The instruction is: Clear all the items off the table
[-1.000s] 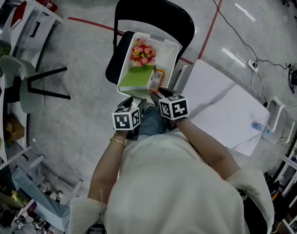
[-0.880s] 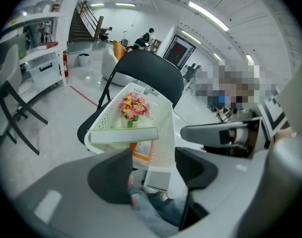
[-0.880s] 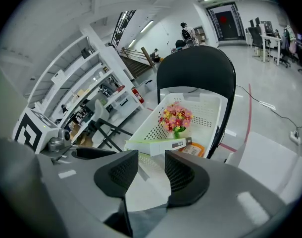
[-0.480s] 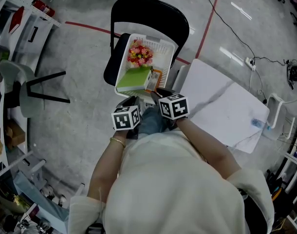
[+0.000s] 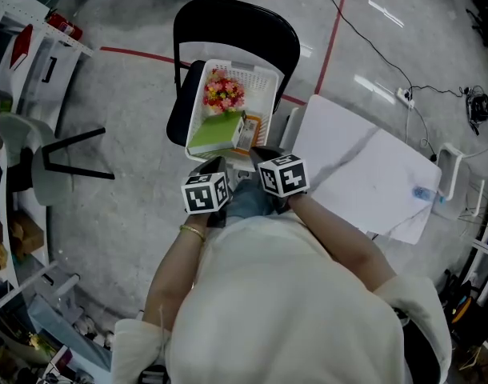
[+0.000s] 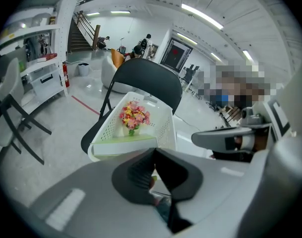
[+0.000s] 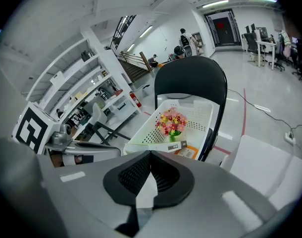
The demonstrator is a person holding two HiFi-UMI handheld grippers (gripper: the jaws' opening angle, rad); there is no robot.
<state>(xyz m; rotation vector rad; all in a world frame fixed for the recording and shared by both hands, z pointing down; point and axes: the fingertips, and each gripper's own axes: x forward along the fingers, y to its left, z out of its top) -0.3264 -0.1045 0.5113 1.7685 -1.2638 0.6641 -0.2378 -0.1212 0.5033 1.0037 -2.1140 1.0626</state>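
Note:
A white basket (image 5: 270, 78) sits on a black chair (image 5: 236, 22). It holds a bunch of pink and yellow flowers (image 5: 222, 94), a green book (image 5: 214, 133) and an orange packet (image 5: 253, 131). Both grippers hover side by side just short of the basket's near rim. My left gripper (image 6: 154, 150) is shut after its jaws have just been closing, with nothing between the pads. My right gripper (image 7: 151, 155) is likewise shut and empty after closing. The flowers (image 6: 133, 117) and the book (image 6: 126, 145) lie straight ahead of the left gripper.
A white table (image 5: 364, 166) stands to the right of the chair, with a small clear and blue item (image 5: 424, 192) near its far right edge. White shelving (image 5: 20, 46) and a dark-legged stool (image 5: 64, 154) stand on the left. Cables run over the floor at the upper right.
Both grippers stay beside each other at the basket's near rim. The head view has drifted, so the chair and basket sit slightly further left and higher in the picture.

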